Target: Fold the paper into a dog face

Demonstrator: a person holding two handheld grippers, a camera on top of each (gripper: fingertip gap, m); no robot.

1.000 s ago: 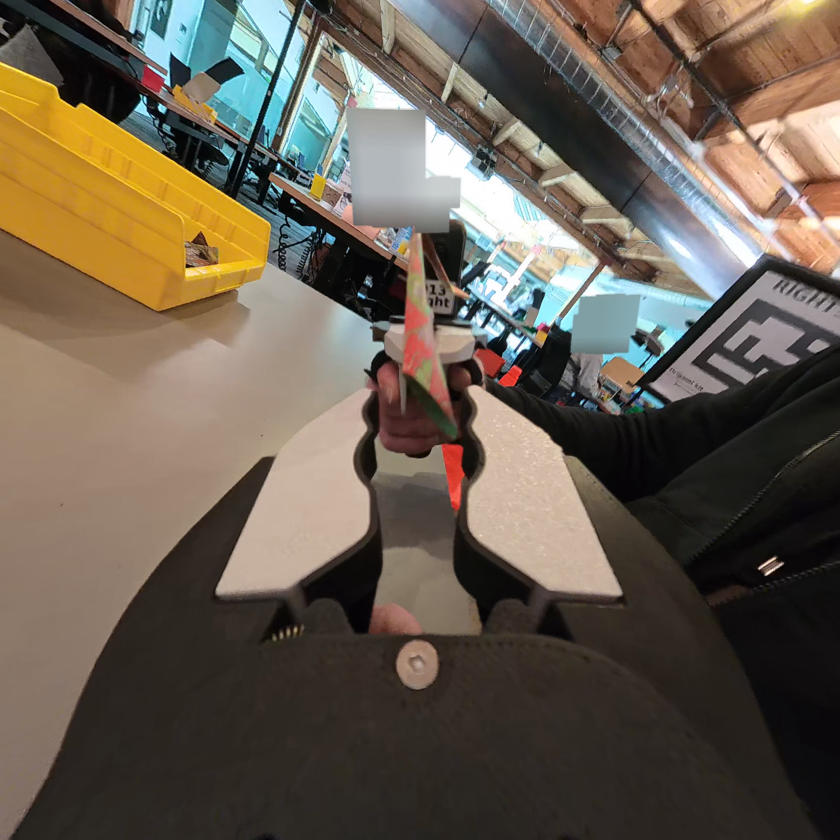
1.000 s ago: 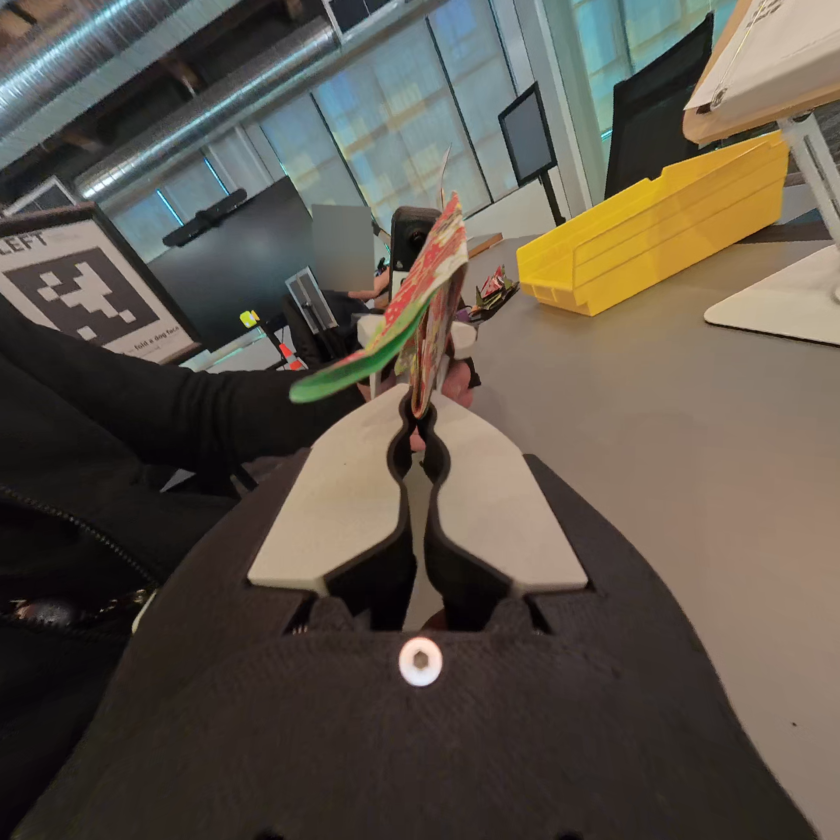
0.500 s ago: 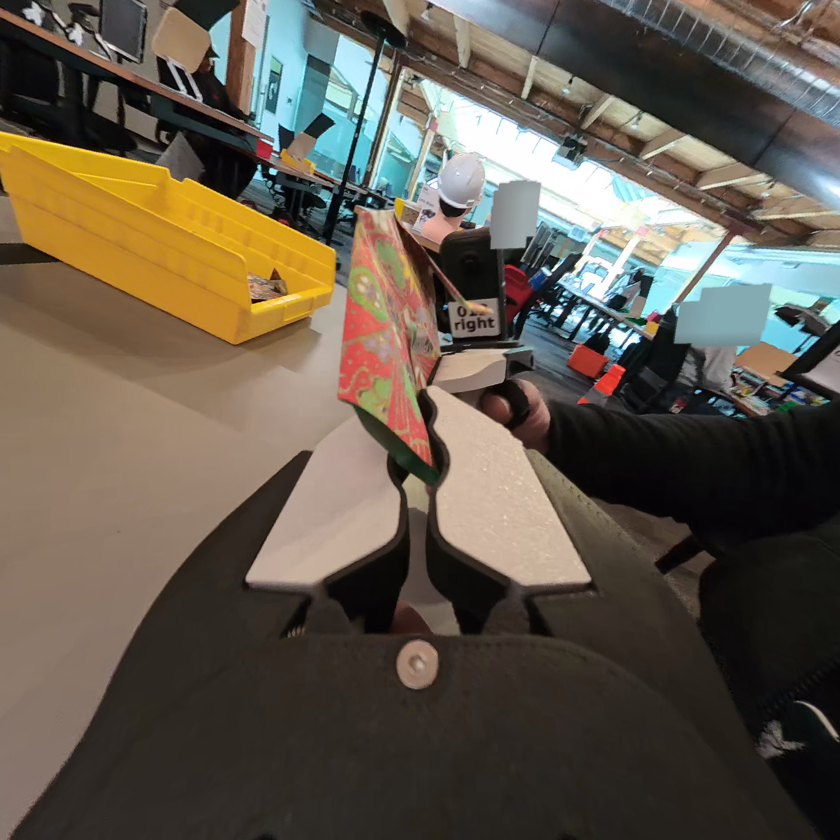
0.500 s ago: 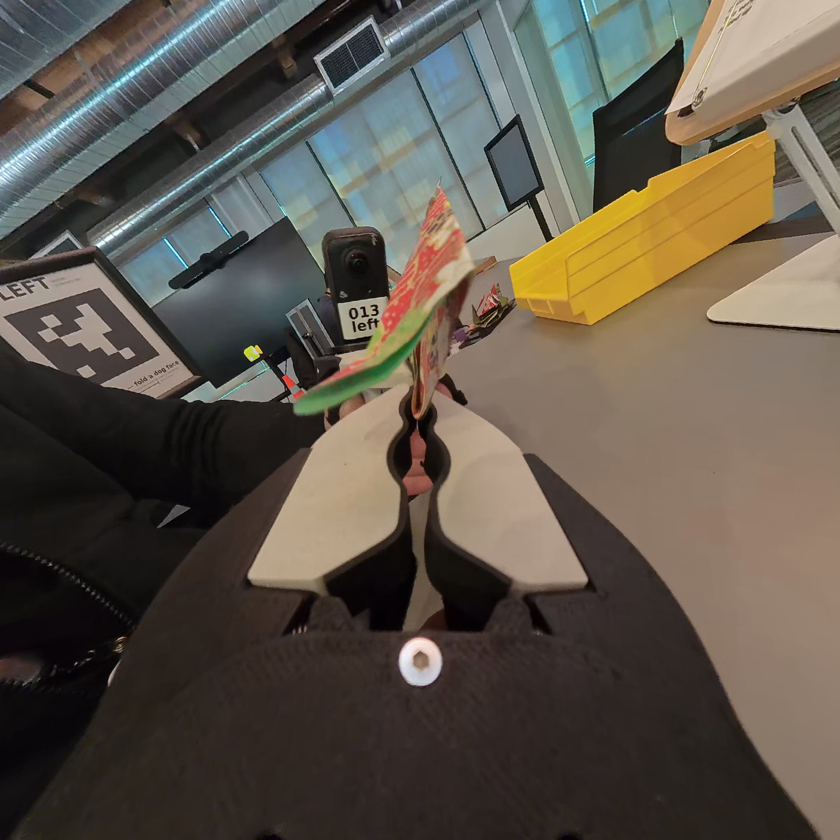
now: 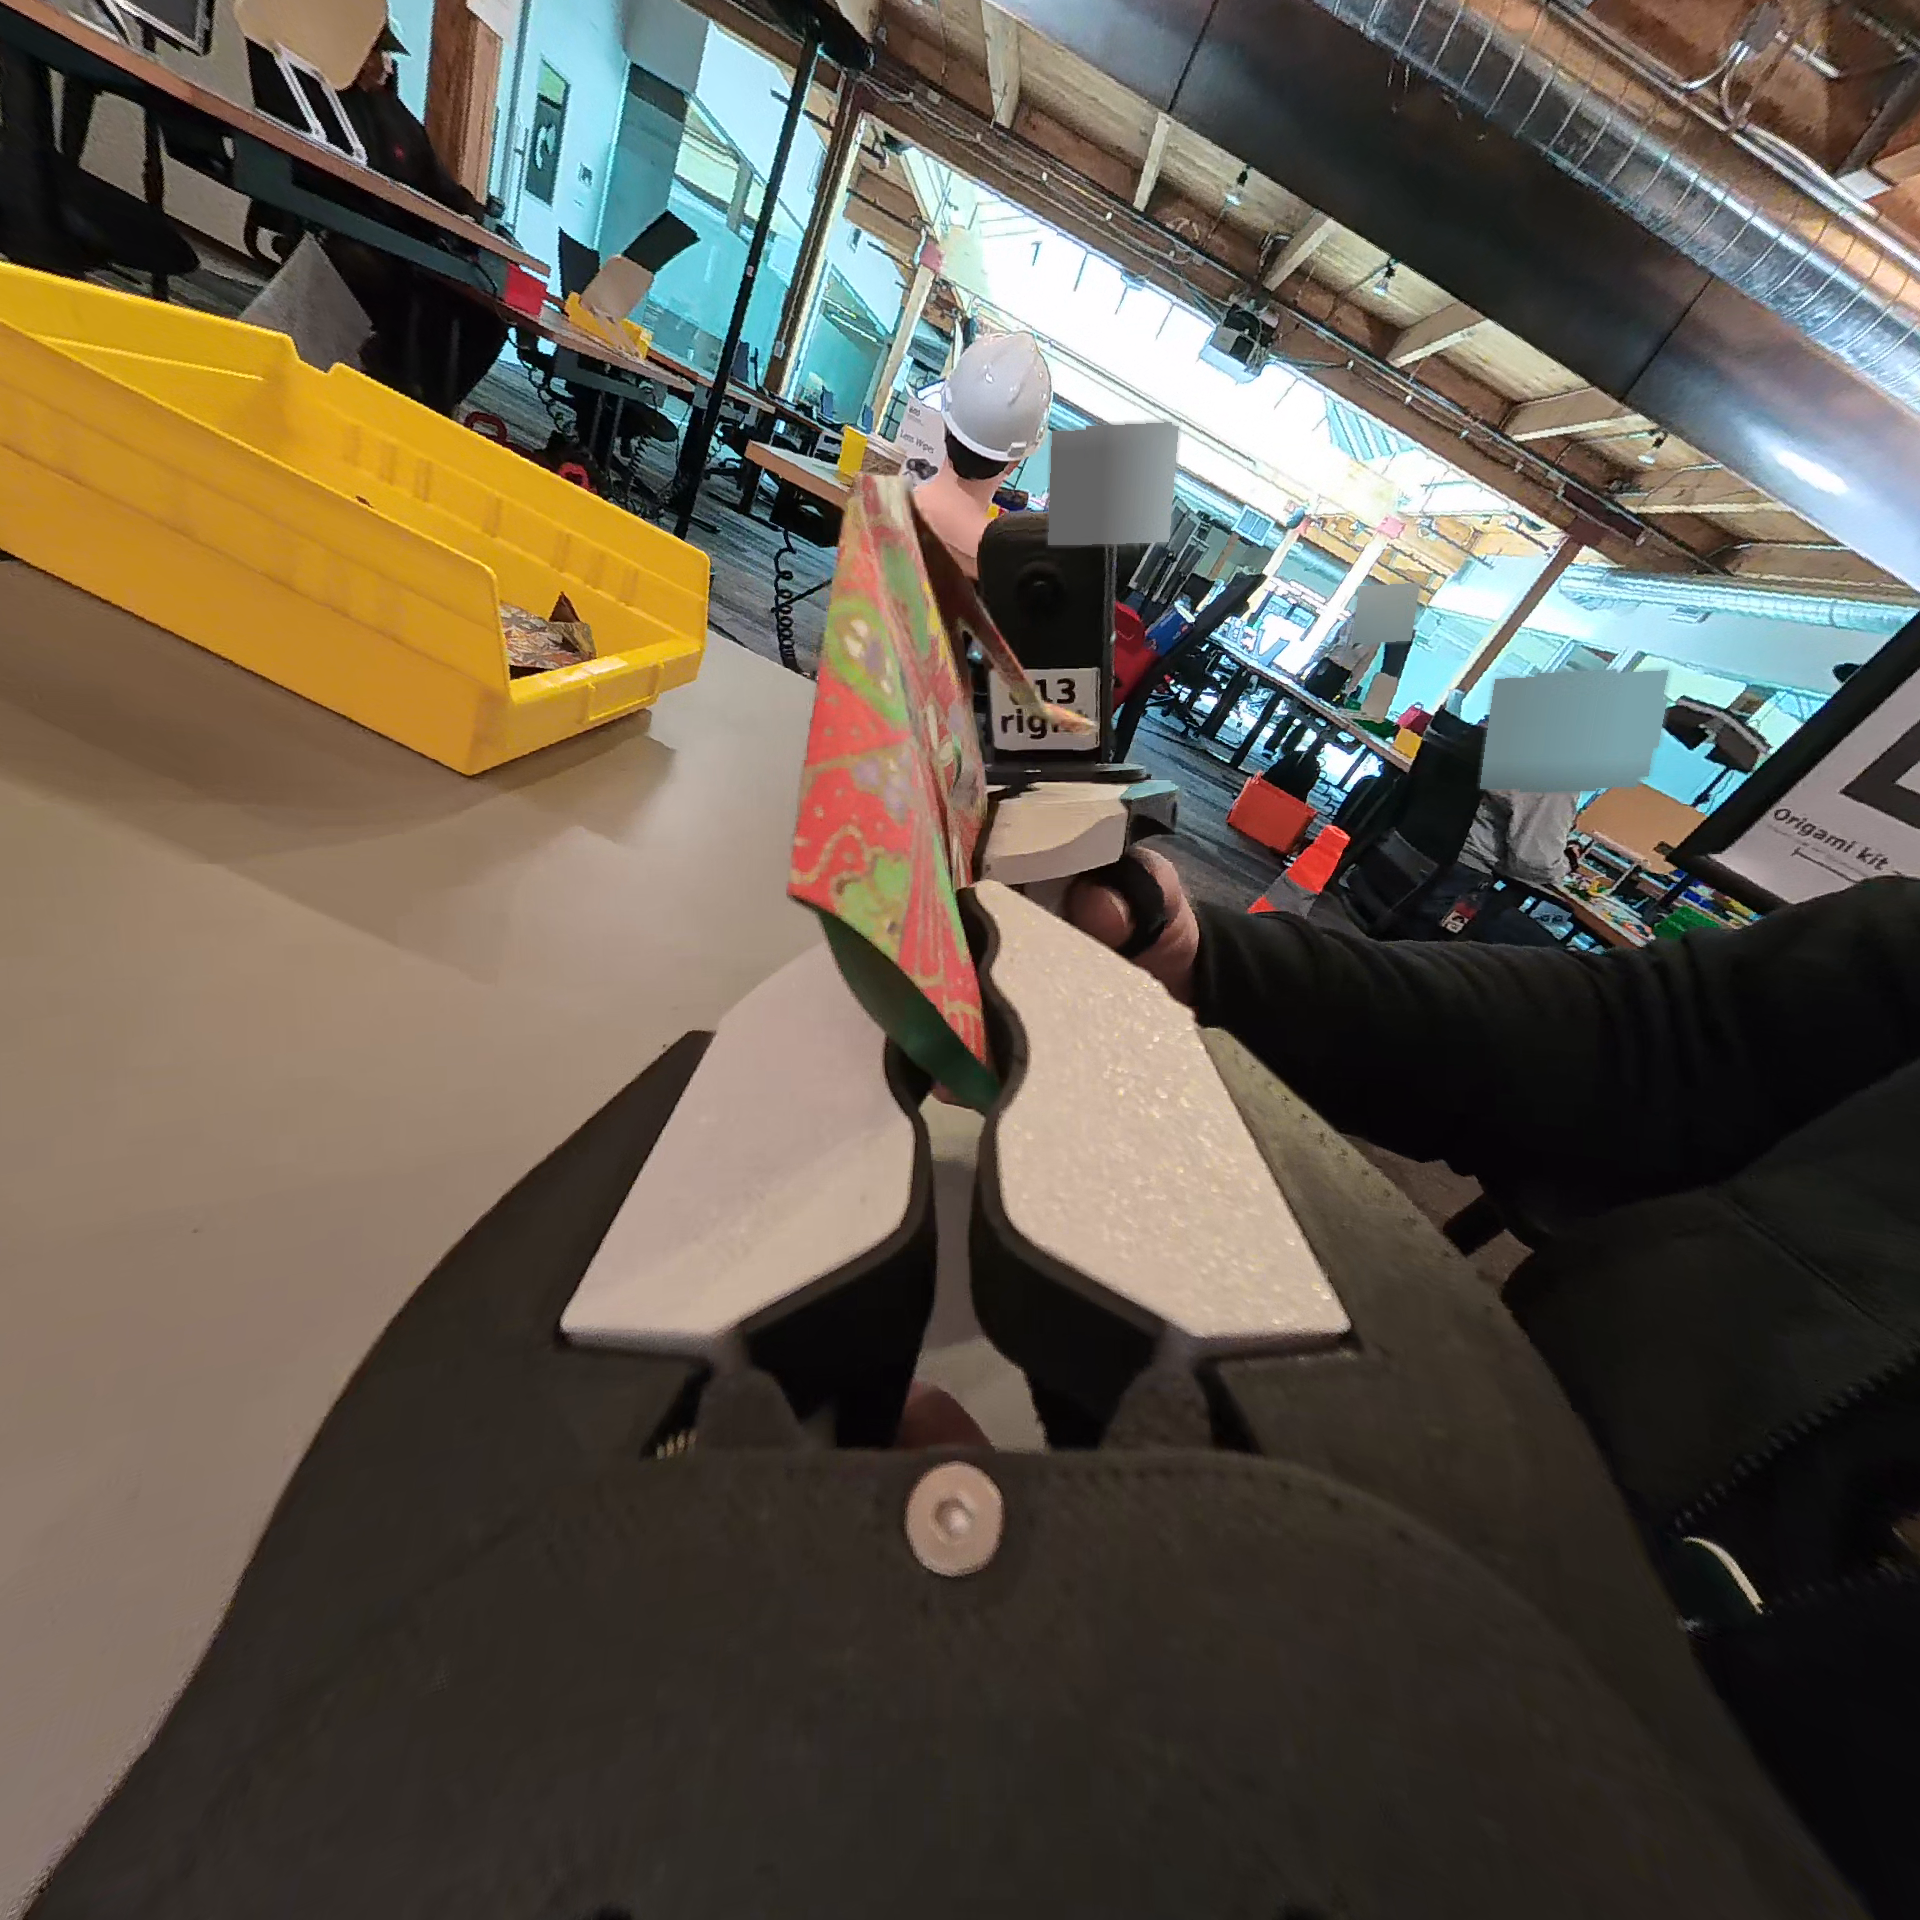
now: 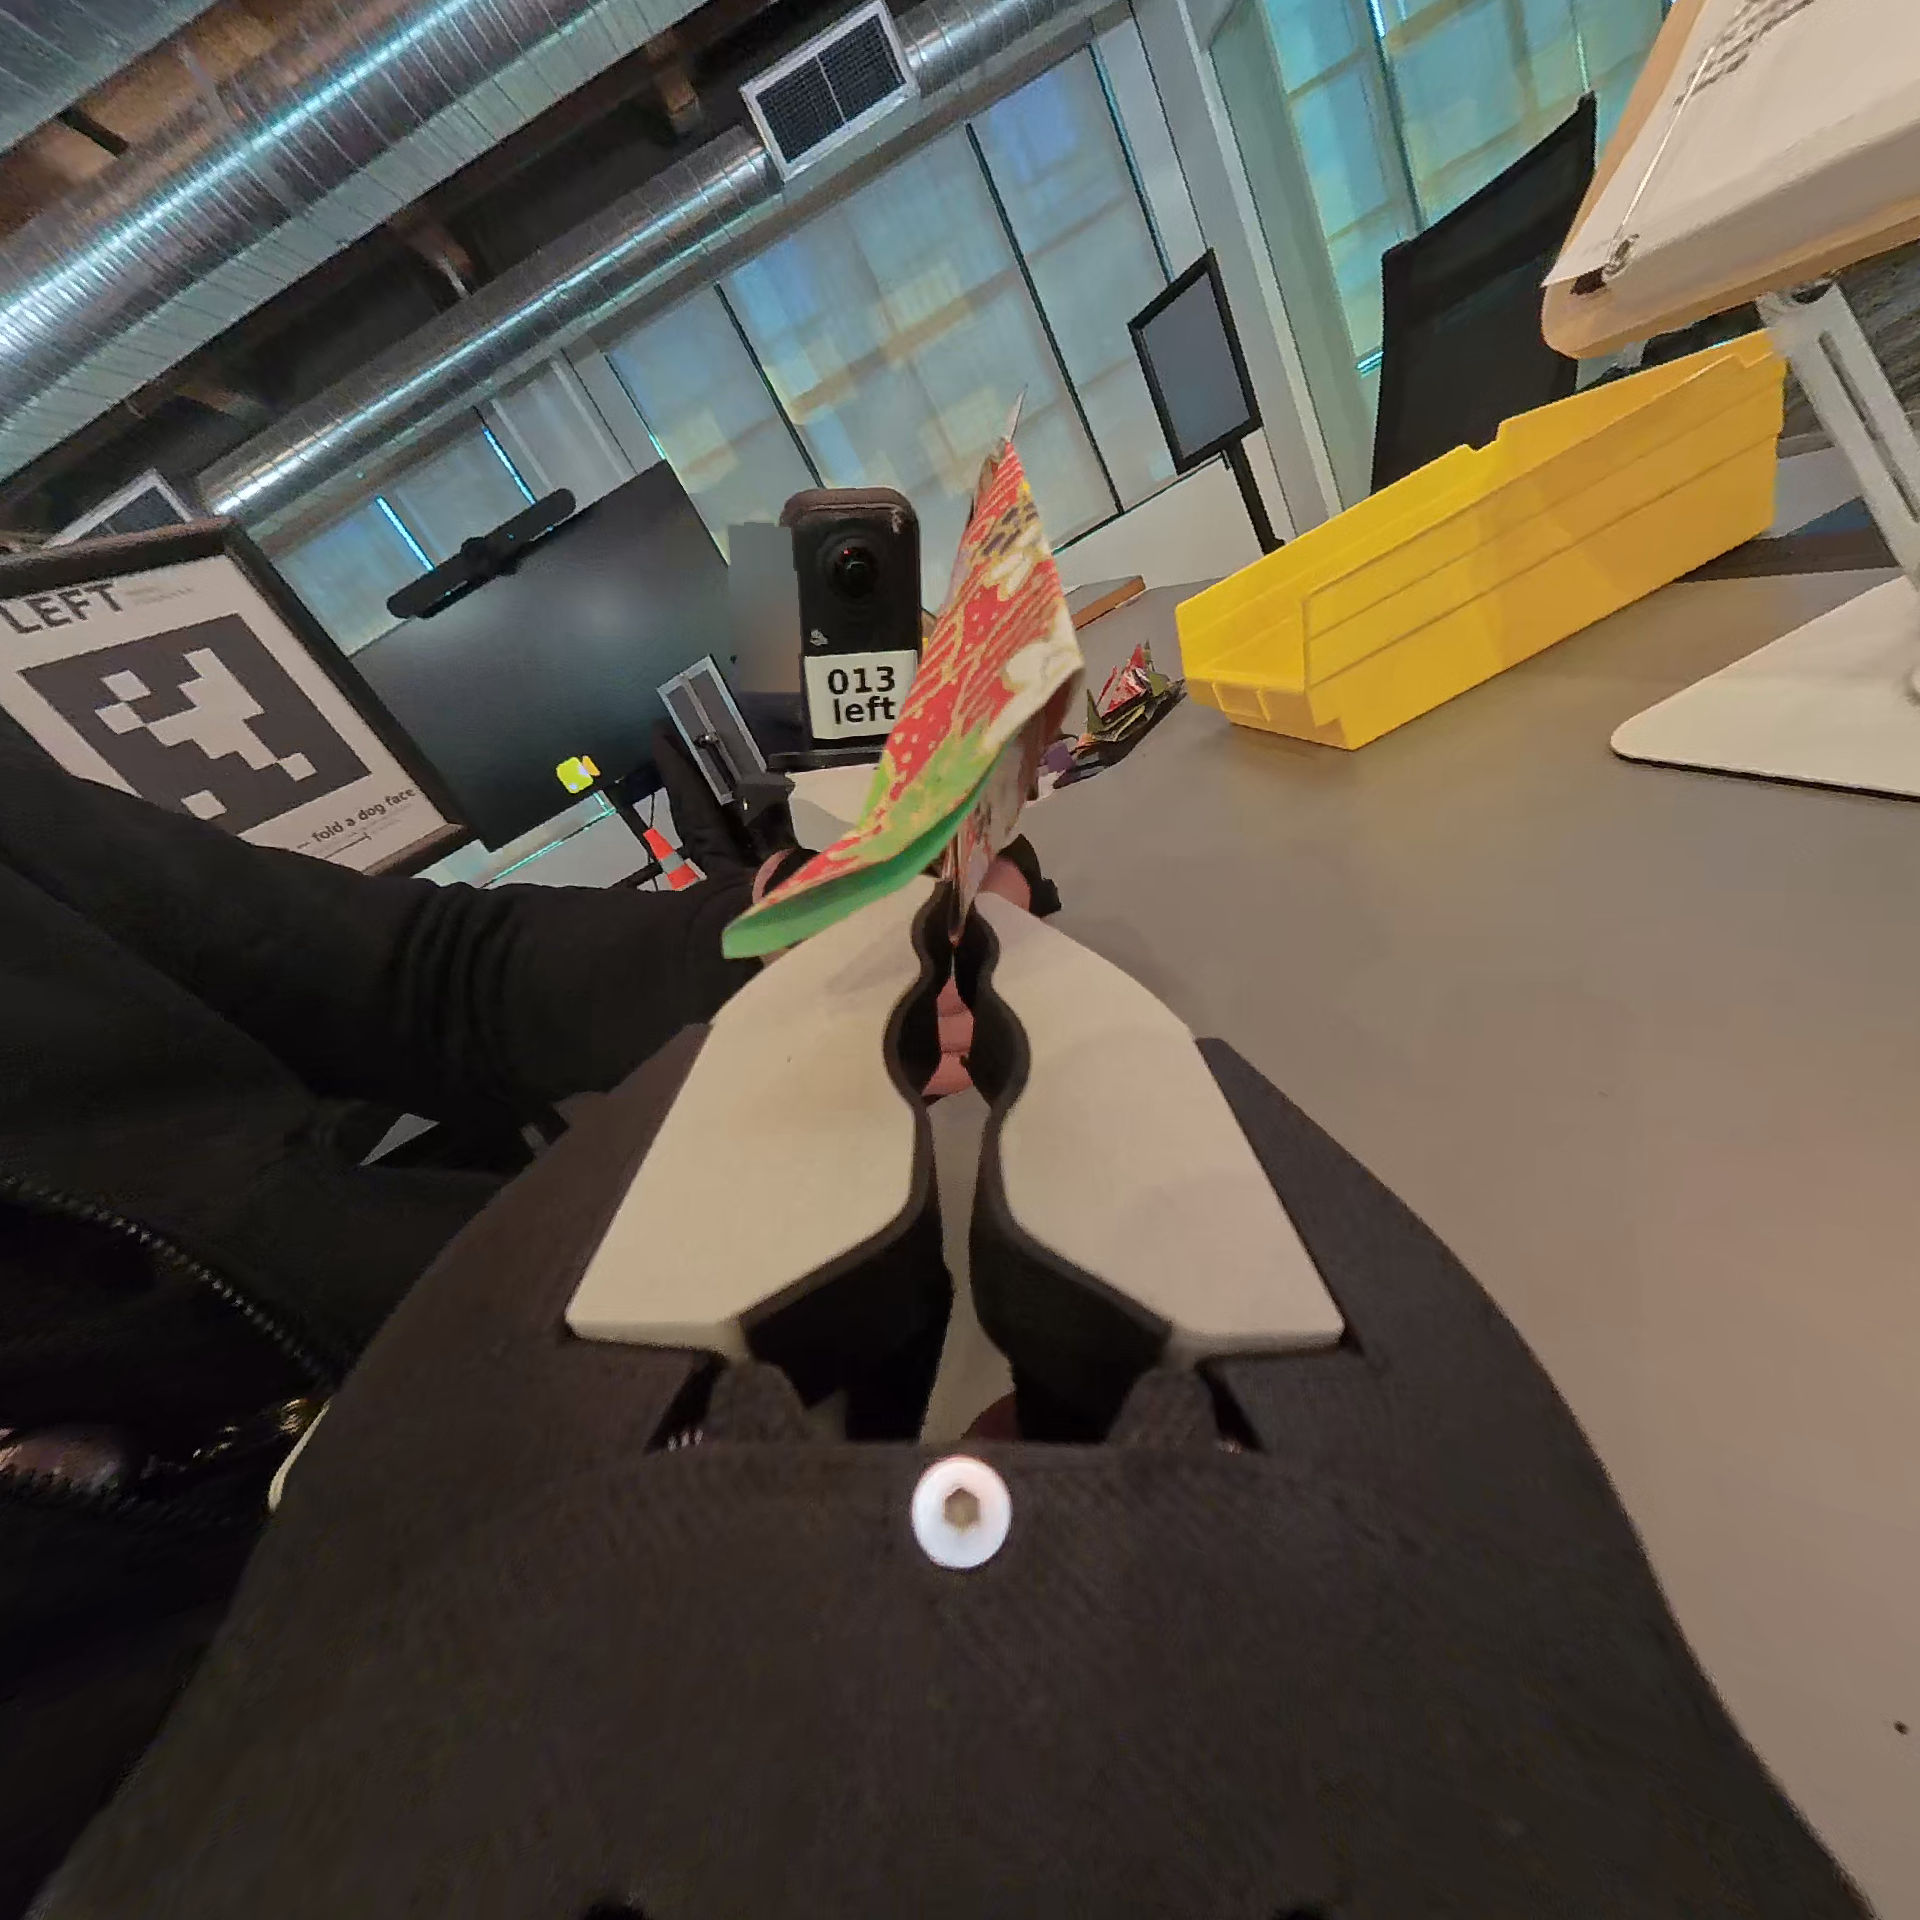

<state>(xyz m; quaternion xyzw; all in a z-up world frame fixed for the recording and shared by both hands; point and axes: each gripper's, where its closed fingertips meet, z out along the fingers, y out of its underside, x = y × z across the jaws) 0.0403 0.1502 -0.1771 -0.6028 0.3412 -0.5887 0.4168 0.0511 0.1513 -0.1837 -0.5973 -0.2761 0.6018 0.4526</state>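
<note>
Left tool [image 5: 982, 1049] now gripping paper [image 5: 883, 821]; lower corner hidden.

Framed sign [image 5: 1860, 790] cropped by right edge

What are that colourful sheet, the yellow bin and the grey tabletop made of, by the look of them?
The patterned paper looks like thin origami paper: it bends, with a printed red-green face and a plain green back. The yellow bin seems moulded plastic, glossy with ribbed walls. The table is smooth, matte grey, probably laminate, though I can't be sure.
</note>
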